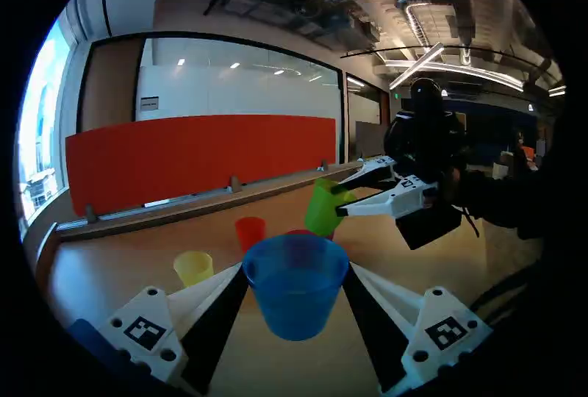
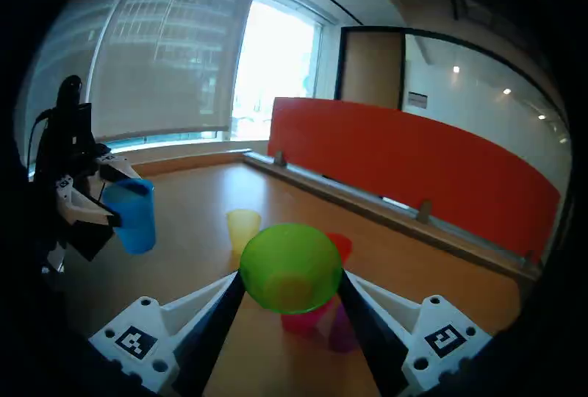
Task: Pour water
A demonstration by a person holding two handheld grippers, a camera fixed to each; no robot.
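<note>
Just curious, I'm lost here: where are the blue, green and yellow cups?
blue cup (image 1: 296,301): left gripper view, on its front wall.
green cup (image 2: 290,268): right gripper view, middle of its body.
yellow cup (image 2: 242,229): right gripper view, on its side wall.

Blue translucent cup (image 1: 295,290) upright, held aloft, mouth facing up. Green translucent cup (image 2: 290,268) tilted, aloft too, apart from blue.

The left claw (image 1: 294,283) is pressing in on both sides of an upright blue cup (image 1: 295,301). The right claw (image 2: 290,283) is clamping a tilted green cup (image 2: 291,268), facing the left one.
</note>
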